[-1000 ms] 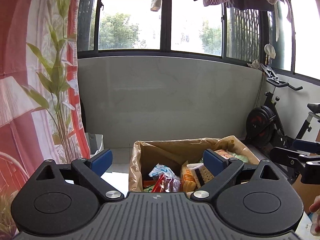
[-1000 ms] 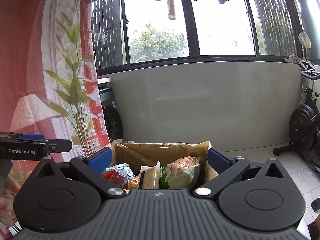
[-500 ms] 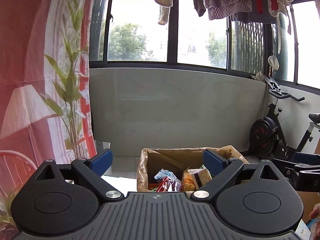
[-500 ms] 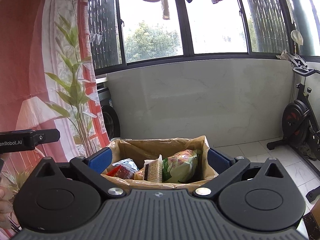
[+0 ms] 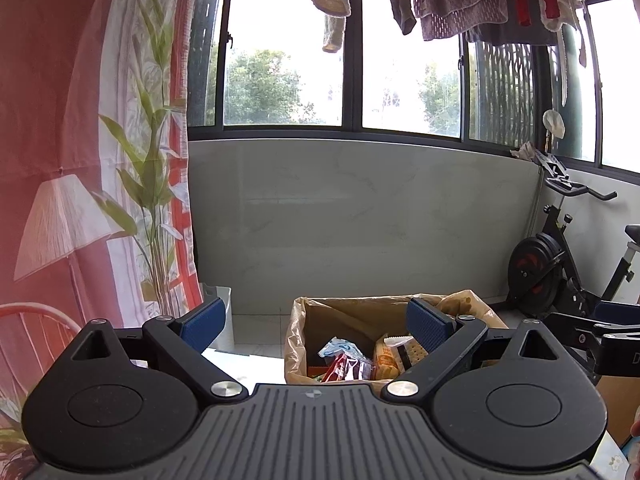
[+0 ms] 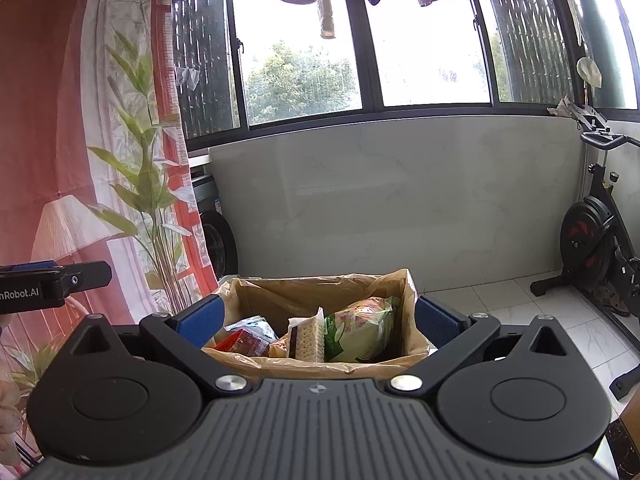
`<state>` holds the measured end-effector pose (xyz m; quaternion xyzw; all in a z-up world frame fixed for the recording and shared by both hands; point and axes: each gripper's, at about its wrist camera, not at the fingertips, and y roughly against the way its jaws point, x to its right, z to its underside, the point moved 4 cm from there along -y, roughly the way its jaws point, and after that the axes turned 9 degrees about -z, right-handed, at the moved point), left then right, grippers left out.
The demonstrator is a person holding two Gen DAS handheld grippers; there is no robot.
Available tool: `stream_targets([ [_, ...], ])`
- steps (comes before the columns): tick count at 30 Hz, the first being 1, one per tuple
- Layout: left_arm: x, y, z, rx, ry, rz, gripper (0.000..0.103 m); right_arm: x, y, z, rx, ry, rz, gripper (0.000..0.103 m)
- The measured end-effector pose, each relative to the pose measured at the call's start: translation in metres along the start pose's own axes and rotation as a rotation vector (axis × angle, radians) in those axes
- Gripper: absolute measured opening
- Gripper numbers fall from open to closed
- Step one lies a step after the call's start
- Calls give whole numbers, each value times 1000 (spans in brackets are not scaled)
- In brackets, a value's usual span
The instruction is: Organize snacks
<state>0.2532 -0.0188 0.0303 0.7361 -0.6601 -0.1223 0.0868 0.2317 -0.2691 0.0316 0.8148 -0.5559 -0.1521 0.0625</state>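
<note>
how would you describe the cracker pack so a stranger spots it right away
Find the cardboard box lined with brown plastic, in front of the grey wall under the windows. Among the snacks standing inside, the cracker pack sits mid-box, just left of the big green bag. Its clear wrapper shows pale, dotted square crackers.

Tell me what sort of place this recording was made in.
Probably an enclosed home balcony or laundry area: clothes hang drying above the wide windows, an exercise bike stands on the tiled floor, and what looks like a washing machine sits behind the curtain.
</note>
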Motion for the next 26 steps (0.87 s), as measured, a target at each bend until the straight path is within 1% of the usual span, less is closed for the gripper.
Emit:
stream_targets([
  [11,-1,0,-1,-4,3,-5,98,0,1,-1,3,-4,4,103],
  [26,-3,-5,1,-19,13,13,98,0,-3,0,-13,-13,2,103],
])
